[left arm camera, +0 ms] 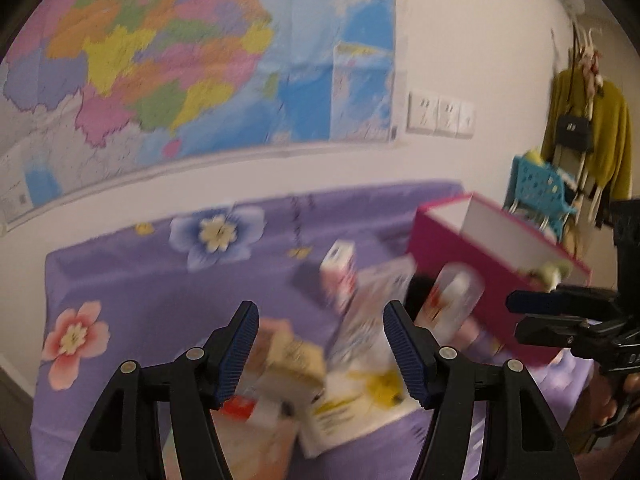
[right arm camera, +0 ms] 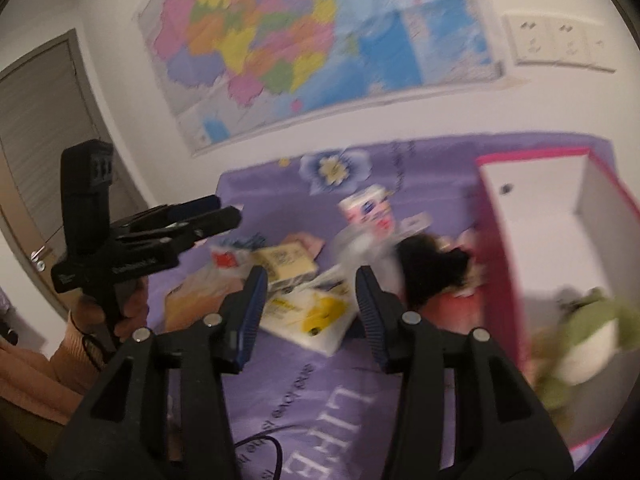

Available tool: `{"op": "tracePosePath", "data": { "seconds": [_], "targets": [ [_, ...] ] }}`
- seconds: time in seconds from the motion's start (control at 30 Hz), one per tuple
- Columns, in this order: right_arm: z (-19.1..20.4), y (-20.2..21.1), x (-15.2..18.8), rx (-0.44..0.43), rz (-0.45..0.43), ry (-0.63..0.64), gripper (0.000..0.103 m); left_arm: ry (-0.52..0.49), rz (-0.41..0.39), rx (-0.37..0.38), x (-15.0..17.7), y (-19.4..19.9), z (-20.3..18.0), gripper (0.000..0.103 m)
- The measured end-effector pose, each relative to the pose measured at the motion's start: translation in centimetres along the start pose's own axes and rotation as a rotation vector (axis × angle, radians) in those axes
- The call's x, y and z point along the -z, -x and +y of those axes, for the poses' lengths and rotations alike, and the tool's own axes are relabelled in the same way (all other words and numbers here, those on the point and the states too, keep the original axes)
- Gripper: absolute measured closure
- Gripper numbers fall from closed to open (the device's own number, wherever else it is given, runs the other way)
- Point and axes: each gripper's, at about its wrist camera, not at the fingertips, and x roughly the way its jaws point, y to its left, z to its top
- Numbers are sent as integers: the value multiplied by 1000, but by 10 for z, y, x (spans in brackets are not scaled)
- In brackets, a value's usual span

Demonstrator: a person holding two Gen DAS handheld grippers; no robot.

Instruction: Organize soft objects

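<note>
A pile of soft packs lies on the purple flowered sheet (left arm camera: 140,280): a white and yellow tissue pack (left arm camera: 360,396) (right arm camera: 316,316), a beige pack (left arm camera: 296,356) (right arm camera: 284,260) and a small white and pink pack (left arm camera: 340,272) (right arm camera: 370,210). Beside them is a black fluffy thing (right arm camera: 424,276). My left gripper (left arm camera: 320,344) hangs open above the pile, gripping nothing. My right gripper (right arm camera: 312,308) is open too, over the tissue pack, with nothing pressed. The pink box (left arm camera: 460,248) (right arm camera: 496,260) stands open to the right, with a green plush toy (right arm camera: 584,328) inside. Both views are motion-blurred.
A big coloured map (left arm camera: 180,60) and wall sockets (left arm camera: 440,114) are behind the bed. A blue basket (left arm camera: 536,188) and a yellow garment with a black bag (left arm camera: 576,132) are at the far right. A door (right arm camera: 44,120) is at the left; a black cable (right arm camera: 264,444) lies on the sheet.
</note>
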Motion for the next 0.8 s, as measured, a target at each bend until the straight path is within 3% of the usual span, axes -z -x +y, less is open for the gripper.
{"op": "tracePosePath", "data": {
  "seconds": [0.13,0.23,0.33,0.67,0.8],
  "targets": [
    [11,-34,6,-36,72,-16,55,-38,47,-31,16,-7,1,37],
    [17,-56,11,-17,111,-29,55,-40,66,-29,23,-10,5,37],
    [22,-72,13,32,128,-23,55,-40,73,-35,28,-11,10,37],
    [41,-115,9,-25,178,-20,55,-18,92,-17,23,-15,41,37],
    [44,-134,3,-19,188,-43,55,-13,138,7,19,-29,51,46]
  ]
}}
